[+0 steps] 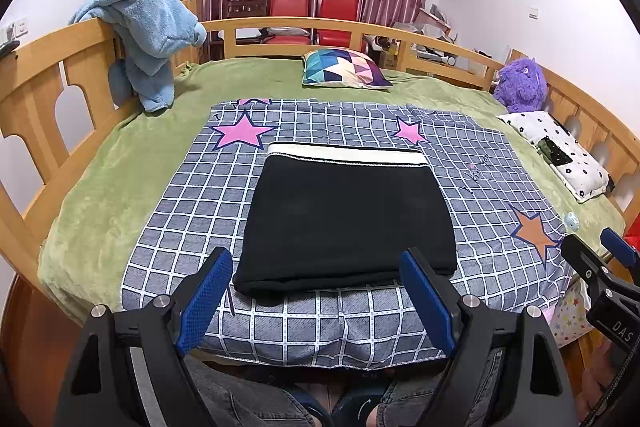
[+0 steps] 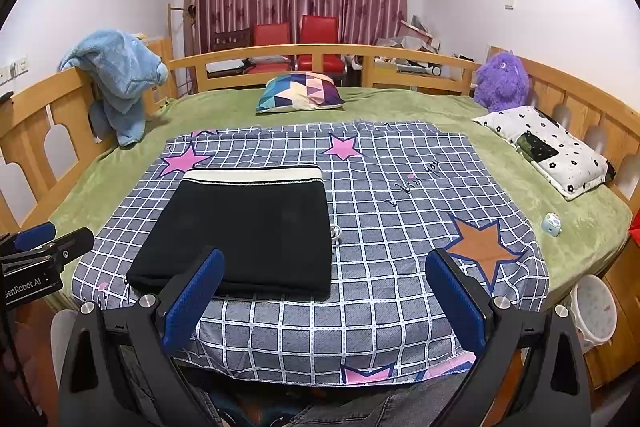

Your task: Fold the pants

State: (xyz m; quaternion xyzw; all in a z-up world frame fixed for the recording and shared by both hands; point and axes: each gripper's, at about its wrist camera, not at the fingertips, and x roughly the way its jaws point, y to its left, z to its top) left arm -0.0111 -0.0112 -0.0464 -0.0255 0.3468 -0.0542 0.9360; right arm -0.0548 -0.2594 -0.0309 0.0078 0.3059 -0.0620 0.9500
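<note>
The black pants (image 1: 344, 219) lie folded into a flat rectangle on the checked star cloth (image 1: 480, 187), white waistband at the far edge. They also show in the right wrist view (image 2: 244, 231), left of centre. My left gripper (image 1: 316, 291) is open and empty, held just short of the pants' near edge. My right gripper (image 2: 324, 291) is open and empty, near the cloth's front edge, right of the pants. The right gripper shows at the right edge of the left wrist view (image 1: 600, 251); the left gripper shows at the left edge of the right wrist view (image 2: 44, 239).
The bed has a green blanket (image 1: 120, 155) and wooden rails (image 1: 40, 67). A blue towel (image 1: 148, 35) hangs on the left rail. A patterned cushion (image 1: 344, 69), purple plush toy (image 1: 520, 85), floral pillow (image 1: 560, 151) and small blue toy (image 2: 551, 223) lie around the cloth. A white basket (image 2: 596, 311) stands beside the bed.
</note>
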